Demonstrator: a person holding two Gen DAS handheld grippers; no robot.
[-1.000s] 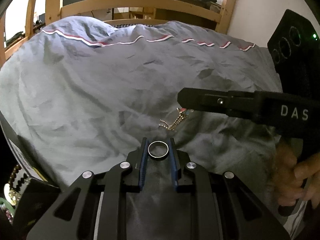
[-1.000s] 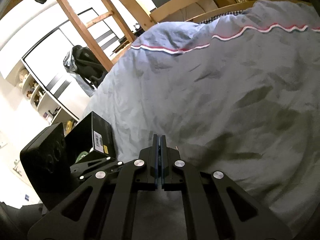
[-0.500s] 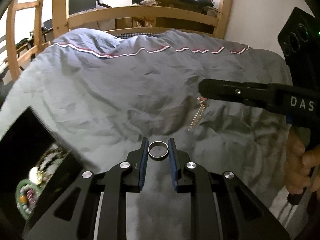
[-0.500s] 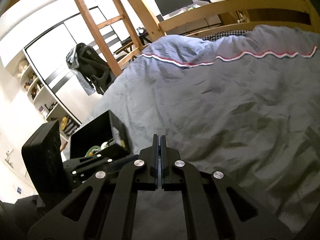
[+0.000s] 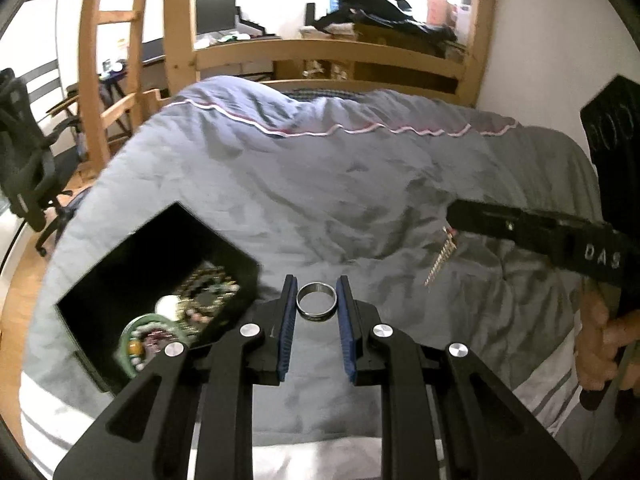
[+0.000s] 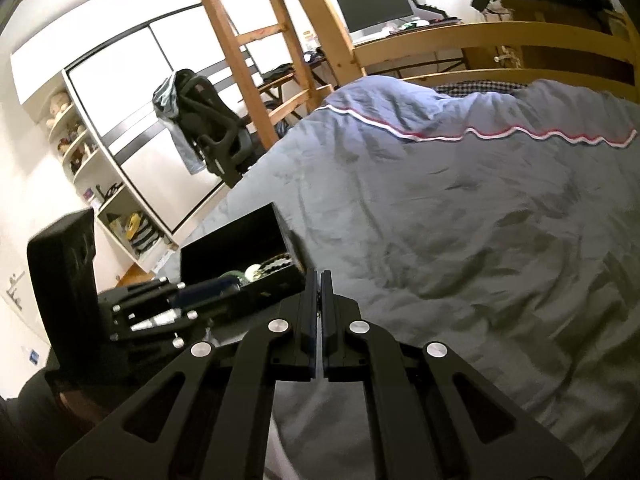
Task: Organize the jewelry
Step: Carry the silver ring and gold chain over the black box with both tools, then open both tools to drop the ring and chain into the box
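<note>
My left gripper [image 5: 317,294] is shut on a silver ring [image 5: 317,302], held above the grey duvet [image 5: 320,184]. A black jewelry box [image 5: 160,280] lies open on the duvet to its left, with beads and bangles inside. The right gripper [image 5: 454,222] reaches in from the right, shut on a thin gold chain [image 5: 440,258] that hangs from its tips. In the right wrist view, the right gripper [image 6: 319,280] has its jaws pressed together; the chain is hidden there. The box [image 6: 240,256] and the left gripper [image 6: 168,300] lie to the left.
A wooden bed rail [image 5: 328,52] runs behind the duvet. A wooden ladder [image 6: 248,48] and a black office chair [image 6: 208,136] stand off the bed's left side. A white wall [image 5: 560,40] lies to the right.
Both grippers have lifted and swung left over the duvet. The black box has come fully into the left wrist view. The chain has risen off the duvet and hangs free.
</note>
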